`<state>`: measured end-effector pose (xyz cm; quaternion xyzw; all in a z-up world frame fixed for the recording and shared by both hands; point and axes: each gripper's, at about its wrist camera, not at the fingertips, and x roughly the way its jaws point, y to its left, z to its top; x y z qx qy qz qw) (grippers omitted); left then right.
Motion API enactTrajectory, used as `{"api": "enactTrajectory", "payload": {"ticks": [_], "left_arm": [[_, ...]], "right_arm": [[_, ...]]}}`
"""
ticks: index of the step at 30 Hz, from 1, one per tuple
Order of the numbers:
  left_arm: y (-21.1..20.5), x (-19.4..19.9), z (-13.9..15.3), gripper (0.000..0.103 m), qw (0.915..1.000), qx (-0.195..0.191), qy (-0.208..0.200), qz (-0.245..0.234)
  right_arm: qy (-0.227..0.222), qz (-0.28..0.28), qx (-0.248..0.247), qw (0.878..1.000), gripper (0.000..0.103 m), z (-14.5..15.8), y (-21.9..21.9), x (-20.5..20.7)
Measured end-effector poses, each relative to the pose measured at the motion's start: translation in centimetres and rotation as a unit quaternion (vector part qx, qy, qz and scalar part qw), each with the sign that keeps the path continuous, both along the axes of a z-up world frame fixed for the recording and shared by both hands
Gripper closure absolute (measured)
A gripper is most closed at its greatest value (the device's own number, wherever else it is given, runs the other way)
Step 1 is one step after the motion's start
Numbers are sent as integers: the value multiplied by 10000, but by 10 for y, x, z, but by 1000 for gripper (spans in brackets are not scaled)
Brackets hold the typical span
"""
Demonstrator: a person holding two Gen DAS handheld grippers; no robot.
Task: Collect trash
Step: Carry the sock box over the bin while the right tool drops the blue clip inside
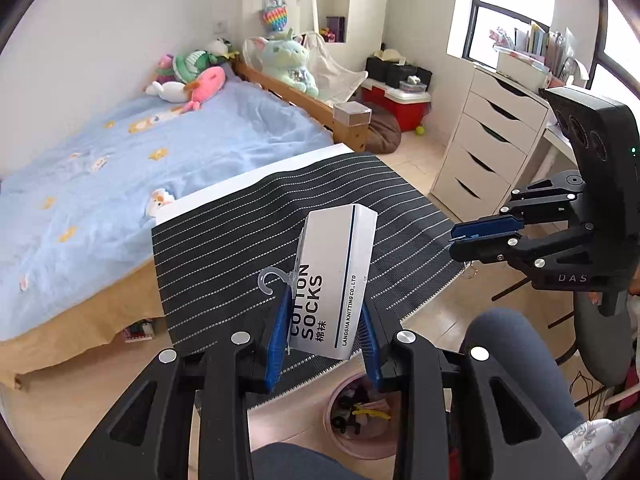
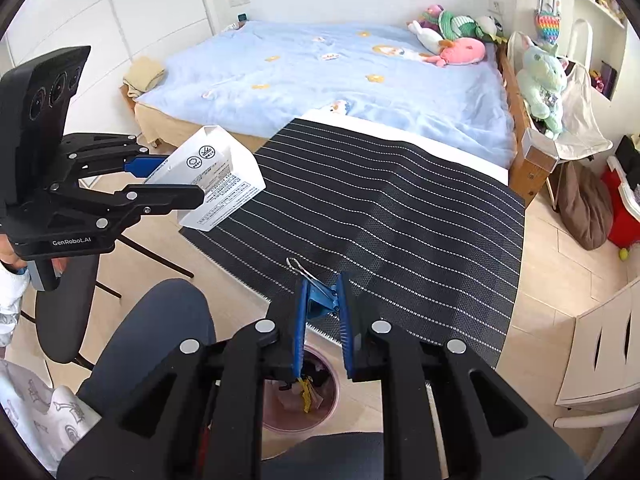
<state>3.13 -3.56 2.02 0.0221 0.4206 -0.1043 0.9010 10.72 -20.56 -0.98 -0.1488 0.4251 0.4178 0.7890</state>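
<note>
Sock box (image 1: 338, 284) — clamped between left gripper (image 1: 326, 336) pads

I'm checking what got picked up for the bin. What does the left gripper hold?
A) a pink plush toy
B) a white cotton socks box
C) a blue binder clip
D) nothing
B: the left gripper has its blue pads clamped on the sides of the white cotton socks box, lifted above the striped mat.

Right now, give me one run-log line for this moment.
left gripper: shut on sock box | right gripper: shut on binder clip | both above mat | bin: below, on floor
</note>
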Motion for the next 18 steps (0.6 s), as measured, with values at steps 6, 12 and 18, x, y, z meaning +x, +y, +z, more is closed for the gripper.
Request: {"api": "enactTrajectory", "payload": {"ticks": [6,12,18], "left_arm": [[-5,-32,2,71,9998,-89,-170,72],[-10,-59,-8,71,9995,-220,-167,150],[-11,-83,-19,71,9990,-364,-93,242]], "right_arm": [[-91,58,226,9997,89,8,-15,-35],[-56,131,266,9995,89,5,-23,-65],[92,276,214,9993,89,-5,-22,-92]]}}
